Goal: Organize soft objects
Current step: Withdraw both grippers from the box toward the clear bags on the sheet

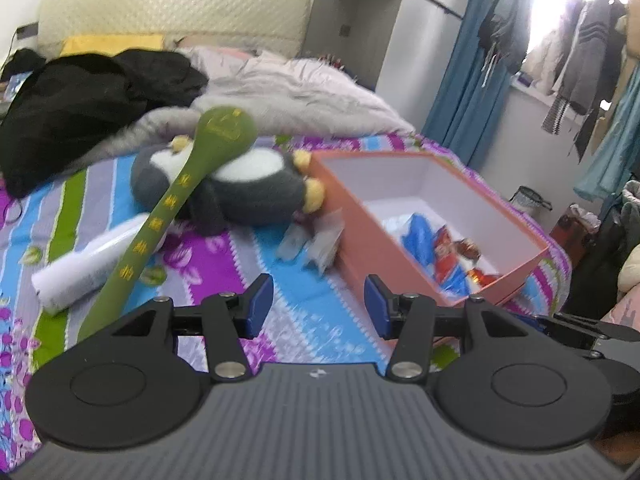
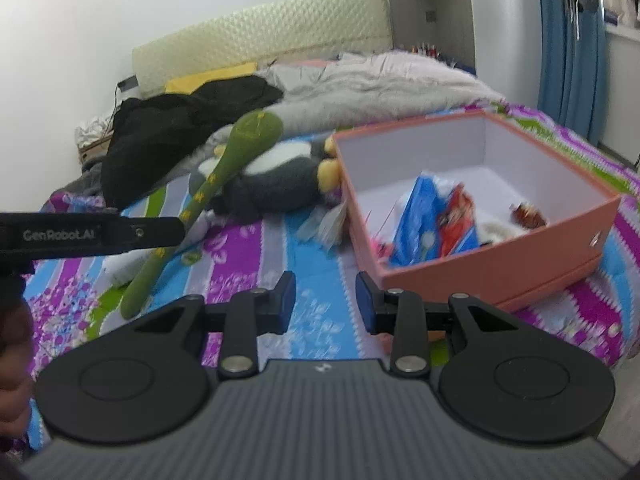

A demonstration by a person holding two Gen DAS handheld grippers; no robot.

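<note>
A grey and white plush penguin (image 1: 244,184) lies on the striped bedsheet (image 1: 224,252), left of an open pink box (image 1: 404,240). A long green spoon-shaped soft toy (image 1: 172,208) leans across the penguin. A white rolled object (image 1: 88,264) lies under it. The box holds blue and red packets (image 2: 436,216). My left gripper (image 1: 318,306) is open and empty above the sheet, in front of the box's near corner. My right gripper (image 2: 325,300) is open and empty, left of the box (image 2: 500,256). The penguin (image 2: 272,184) and green toy (image 2: 200,204) lie ahead to its left.
Crumpled clear wrappers (image 1: 316,240) lie between penguin and box. A black garment (image 1: 88,96) and a grey duvet (image 1: 300,96) fill the far bed by the headboard (image 1: 172,12). Clothes (image 1: 580,52) hang at the window on the right. The left gripper's body (image 2: 88,234) crosses the right view's left edge.
</note>
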